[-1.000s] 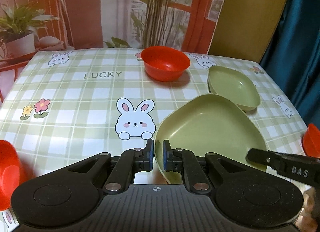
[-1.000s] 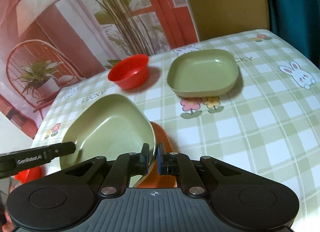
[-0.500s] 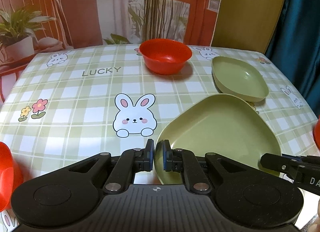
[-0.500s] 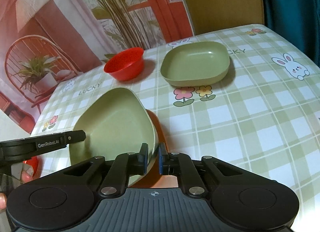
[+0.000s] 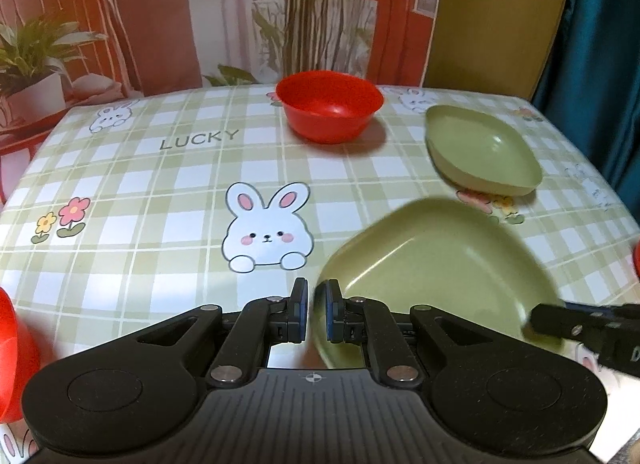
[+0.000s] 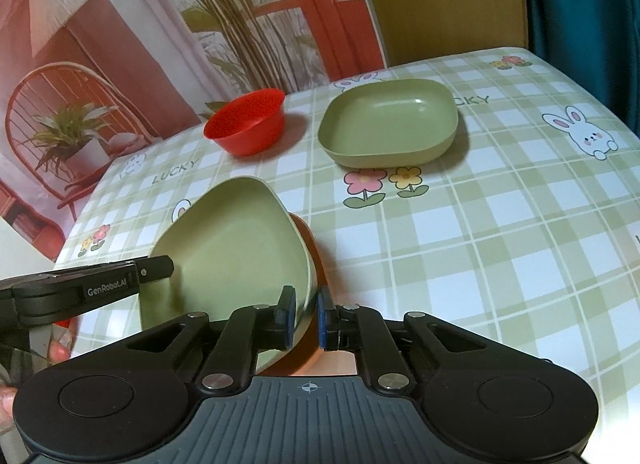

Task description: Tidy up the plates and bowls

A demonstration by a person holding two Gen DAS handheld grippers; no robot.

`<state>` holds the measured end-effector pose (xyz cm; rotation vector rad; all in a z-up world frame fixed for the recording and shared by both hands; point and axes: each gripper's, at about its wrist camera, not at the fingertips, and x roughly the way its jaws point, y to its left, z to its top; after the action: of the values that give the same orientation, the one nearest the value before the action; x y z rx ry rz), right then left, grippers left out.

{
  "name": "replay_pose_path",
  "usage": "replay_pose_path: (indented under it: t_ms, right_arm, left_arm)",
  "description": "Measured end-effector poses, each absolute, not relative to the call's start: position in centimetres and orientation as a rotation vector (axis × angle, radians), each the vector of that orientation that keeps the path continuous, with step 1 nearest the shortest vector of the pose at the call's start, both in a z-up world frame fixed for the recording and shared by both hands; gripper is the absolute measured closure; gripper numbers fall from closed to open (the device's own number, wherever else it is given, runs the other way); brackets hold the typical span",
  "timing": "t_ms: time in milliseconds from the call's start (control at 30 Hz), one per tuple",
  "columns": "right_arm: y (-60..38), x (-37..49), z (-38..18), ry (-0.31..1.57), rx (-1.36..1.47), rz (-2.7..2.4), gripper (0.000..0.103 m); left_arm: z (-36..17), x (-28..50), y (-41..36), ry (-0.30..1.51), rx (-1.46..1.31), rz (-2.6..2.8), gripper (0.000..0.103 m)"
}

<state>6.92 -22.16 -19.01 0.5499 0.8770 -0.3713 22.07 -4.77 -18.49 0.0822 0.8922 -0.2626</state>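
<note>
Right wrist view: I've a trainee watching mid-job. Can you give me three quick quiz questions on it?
1. True or false: the near green plate lies flat on the tablecloth.
2. How many hand-held grippers pinch that plate's rim?
3. What sits nearest the far green plate: A) a blue cup, B) the red bowl, C) a fork?

Key:
1. False; it is tilted, above something orange-red.
2. Two: the right hand-held gripper and the left hand-held gripper, on opposite edges.
3. B.

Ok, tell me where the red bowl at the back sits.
The red bowl stands at the table's far edge, left of the green plate resting on the cloth, just beyond the LUCKY lettering.
</note>
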Motion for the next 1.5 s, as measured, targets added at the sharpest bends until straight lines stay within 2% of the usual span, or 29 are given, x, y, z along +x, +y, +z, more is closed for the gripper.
replay_pose_path:
  t_ms: [100, 300, 433, 533, 867, 1500]
  right_arm:
    - [-22.5, 7.0, -19.0, 0.884, 0.54, -0.387, 0.087]
    - [-23.2, 7.6, -19.0, 0.876, 0.507, -0.398, 0.087]
    - [-23.4, 8.3, -19.0, 0.865, 0.5, -0.377, 0.097]
    - [-23.2, 8.4, -19.0, 0.868, 0.488, -0.37, 0.1]
    - [-22.9, 7.8, -19.4, 0.9, 0.503, -0.375, 0.101]
    - [-22.7, 7.4, -19.9, 0.878, 0.49, -0.382, 0.1]
  left_arm:
    - [-18.7, 22.2, -4.8, 0.896, 0.08, -0.265, 0.093]
    - [-19.0, 22.3, -5.1, 0.899, 0.084, -0.27, 0.093]
    - [-19.0, 22.4, -4.8, 0.901, 0.073, -0.273, 0.093]
    - [-18.9, 22.4, -4.7, 0.901, 0.066, -0.271, 0.093]
    - [-17.8, 22.0, -3.1, 0.895, -0.038, -0.255, 0.092]
    - [-18.5, 20.6, -3.0, 0.872, -0.056, -0.227, 0.092]
